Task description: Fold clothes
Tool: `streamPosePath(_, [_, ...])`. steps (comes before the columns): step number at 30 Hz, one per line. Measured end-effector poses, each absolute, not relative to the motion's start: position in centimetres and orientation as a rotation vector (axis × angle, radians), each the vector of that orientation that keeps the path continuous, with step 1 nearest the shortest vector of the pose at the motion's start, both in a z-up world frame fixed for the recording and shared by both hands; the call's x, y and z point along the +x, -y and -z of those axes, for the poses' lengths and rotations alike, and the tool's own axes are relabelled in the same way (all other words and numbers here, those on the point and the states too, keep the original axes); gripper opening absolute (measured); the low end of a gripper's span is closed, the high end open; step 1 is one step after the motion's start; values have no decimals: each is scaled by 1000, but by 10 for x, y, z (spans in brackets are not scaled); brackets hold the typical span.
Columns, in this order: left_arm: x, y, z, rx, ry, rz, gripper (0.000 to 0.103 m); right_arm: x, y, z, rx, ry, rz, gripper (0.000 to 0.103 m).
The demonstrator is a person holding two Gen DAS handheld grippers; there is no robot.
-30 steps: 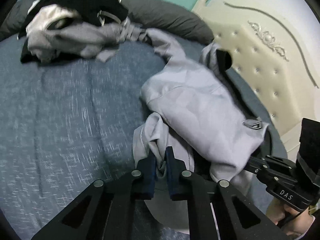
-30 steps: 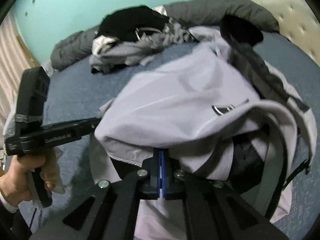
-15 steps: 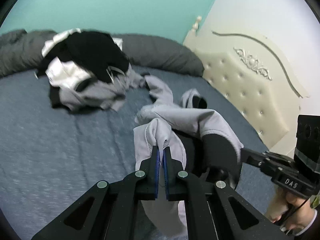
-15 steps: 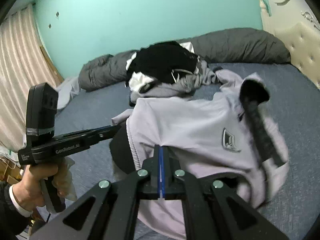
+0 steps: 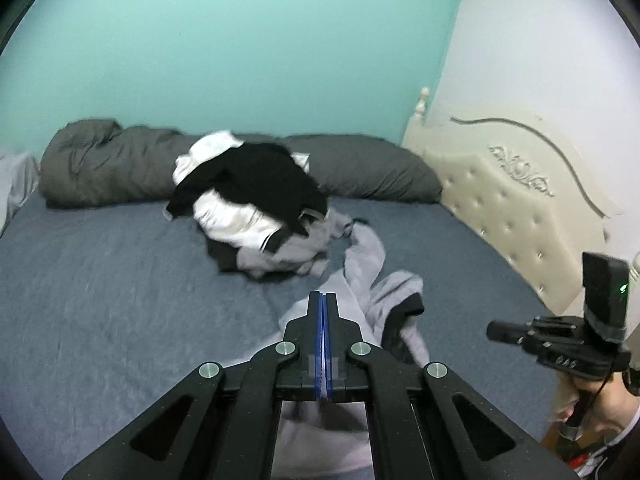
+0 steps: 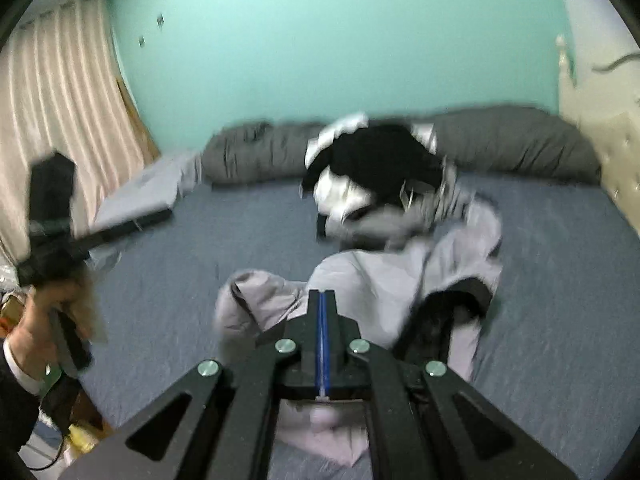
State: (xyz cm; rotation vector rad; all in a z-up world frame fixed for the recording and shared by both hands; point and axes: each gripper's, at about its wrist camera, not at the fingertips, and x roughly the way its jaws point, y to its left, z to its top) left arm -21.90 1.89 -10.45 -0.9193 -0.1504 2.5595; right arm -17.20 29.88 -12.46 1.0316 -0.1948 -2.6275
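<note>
Found grey jacket rumpled, not folded, on the bed, at 6 o'clock from the clothes heap, its near edge running under both tools. Judged step in hand as drawing the jacket out to lie flat. Next move judged to call for level, even tension and sleeves cleared of the heap. Noted left tool and right tool with pads pressed together. Could not tell whether cloth was nipped between them.

Grey duvet rolled along teal wall, cream headboard, curtain nr bed.
</note>
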Motion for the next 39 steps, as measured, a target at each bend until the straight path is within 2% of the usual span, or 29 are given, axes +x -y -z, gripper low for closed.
streamPosePath(7, [-210,6,162,-1044,172,-2554,0,-173,-258,200,1253,104,2482,1])
streamPosePath(9, [-209,9,178,-1073,151,-2554,0,-177,-245,217,1278,69,2456,9])
streamPosePath(10, [-210,10,185,-1086,148,-2555,0,-180,-238,224,1292,45,2453,24])
streamPosePath(11, [-211,11,191,-1099,144,-2555,0,-184,-230,232,1306,21,2451,46])
streamPosePath(13, [-211,15,202,-1116,152,-2553,0,-192,-218,245,1322,-7,2444,66])
streamPosePath(22, [-225,50,247,-1197,227,-2587,2,-237,-168,296,1352,-74,2408,66])
streamPosePath(23, [-226,54,250,-1206,238,-2592,5,-242,-162,301,1356,-81,2404,66])
streamPosePath(25, [-228,62,257,-1220,266,-2600,20,-250,-151,312,1356,-90,2395,66])
streamPosePath(26, [-228,68,262,-1225,293,-2604,33,-253,-145,317,1353,-92,2391,66])
streamPosePath(27, [-229,73,266,-1227,324,-2605,40,-256,-140,322,1352,-97,2390,66])
streamPosePath(34, [-228,83,284,-1244,334,-2609,45,-281,-116,365,1457,-212,2449,66])
streamPosePath(36, [-228,84,288,-1248,334,-2610,45,-284,-118,372,1468,-193,2443,61])
streamPosePath(37, [-228,84,289,-1249,334,-2610,45,-286,-120,375,1470,-187,2440,48])
streamPosePath(38, [-229,83,291,-1251,332,-2611,45,-287,-121,377,1472,-181,2438,31])
streamPosePath(39, [-229,83,293,-1252,330,-2609,45,-288,-123,380,1474,-174,2435,24])
